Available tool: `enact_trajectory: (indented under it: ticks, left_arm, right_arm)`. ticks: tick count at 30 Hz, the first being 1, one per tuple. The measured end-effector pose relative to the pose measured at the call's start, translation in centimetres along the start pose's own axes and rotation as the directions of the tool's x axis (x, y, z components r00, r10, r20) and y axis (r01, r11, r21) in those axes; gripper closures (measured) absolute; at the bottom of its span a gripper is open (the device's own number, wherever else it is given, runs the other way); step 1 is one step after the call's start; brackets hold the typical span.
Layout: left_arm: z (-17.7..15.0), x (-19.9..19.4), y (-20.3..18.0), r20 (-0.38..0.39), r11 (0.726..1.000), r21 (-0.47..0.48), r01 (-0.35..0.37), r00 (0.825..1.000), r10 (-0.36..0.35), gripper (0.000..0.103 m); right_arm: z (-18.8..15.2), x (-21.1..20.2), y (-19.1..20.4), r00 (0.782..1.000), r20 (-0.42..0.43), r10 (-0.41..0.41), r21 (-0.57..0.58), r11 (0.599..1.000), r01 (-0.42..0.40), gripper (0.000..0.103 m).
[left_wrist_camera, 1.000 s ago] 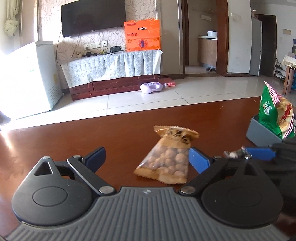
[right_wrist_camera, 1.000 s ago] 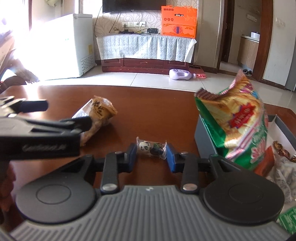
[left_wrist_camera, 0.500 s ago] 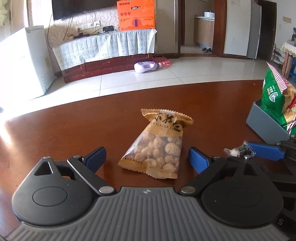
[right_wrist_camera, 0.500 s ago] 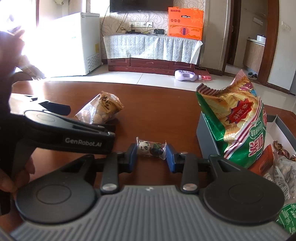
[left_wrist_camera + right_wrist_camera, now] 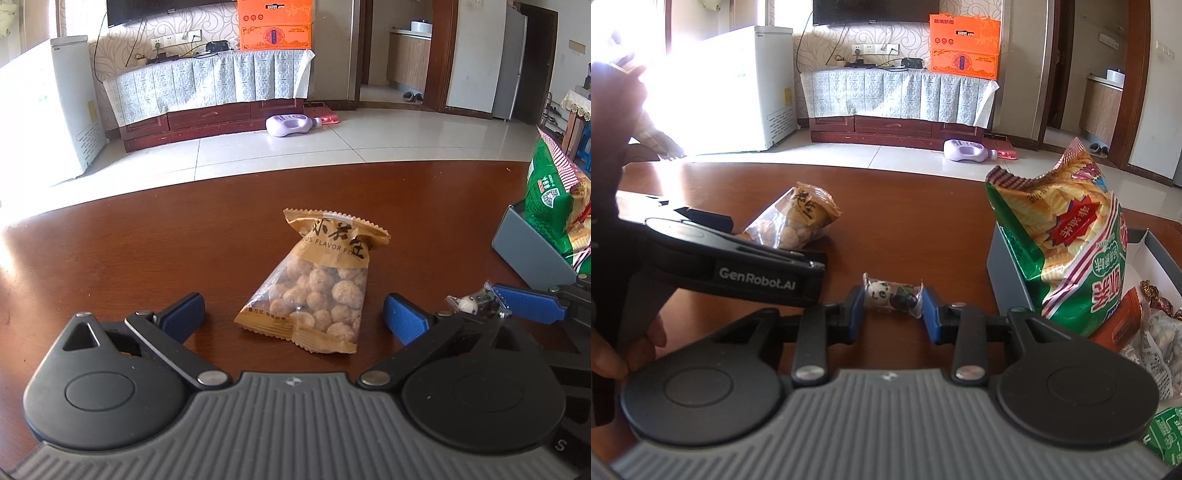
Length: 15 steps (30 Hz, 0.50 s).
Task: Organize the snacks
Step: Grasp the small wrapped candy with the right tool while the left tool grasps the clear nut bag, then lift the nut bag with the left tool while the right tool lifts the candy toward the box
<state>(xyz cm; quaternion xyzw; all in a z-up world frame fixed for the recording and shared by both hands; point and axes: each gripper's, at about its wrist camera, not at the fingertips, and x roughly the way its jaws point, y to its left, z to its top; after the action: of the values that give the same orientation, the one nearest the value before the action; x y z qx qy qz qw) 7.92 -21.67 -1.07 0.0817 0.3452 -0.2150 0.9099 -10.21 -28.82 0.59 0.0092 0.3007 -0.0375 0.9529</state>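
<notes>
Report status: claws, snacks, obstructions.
Left claw open, just widened, straddling peanut bag. Right claw shut on panda candy. Grey box beside it, path clear.

Tiled floor (image 5: 332, 147), cloth-draped cabinet (image 5: 207, 96) (glare at left), white freezer (image 5: 746, 88).

Reddish-brown table (image 5: 147, 236), glossy with glare. Tan-and-clear peanut bag (image 5: 317, 280), dark lettering on its golden top. Blue pads (image 5: 929, 314) on the black right gripper (image 5: 892, 314), a white-and-black panda candy (image 5: 892, 295) between them. Green, yellow and red-striped chip bag (image 5: 1067, 243) in a grey box (image 5: 1008, 277). Orange boxes (image 5: 275, 24) behind, over a pale patterned cloth (image 5: 207, 81).
</notes>
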Motion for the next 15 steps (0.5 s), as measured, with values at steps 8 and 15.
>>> enact_trajectory:
  ticks: [8, 15]
  left_arm:
    - [-0.6, -1.2, -0.5, 0.054, 1.000, 0.016, 0.005, 0.999, -0.006, 0.034]
    - [-1.5, -2.0, -0.6, 0.060, 1.000, 0.018, -0.001, 0.998, -0.001, 0.041]
  right_arm:
    - [-0.1, -0.1, 0.6, 1.000, 0.004, 0.008, -0.030, 1.000, -0.008, 0.066]
    - [-0.4, -0.7, 1.3, 1.000, 0.002, 0.020, -0.056, 0.998, -0.020, 0.067]
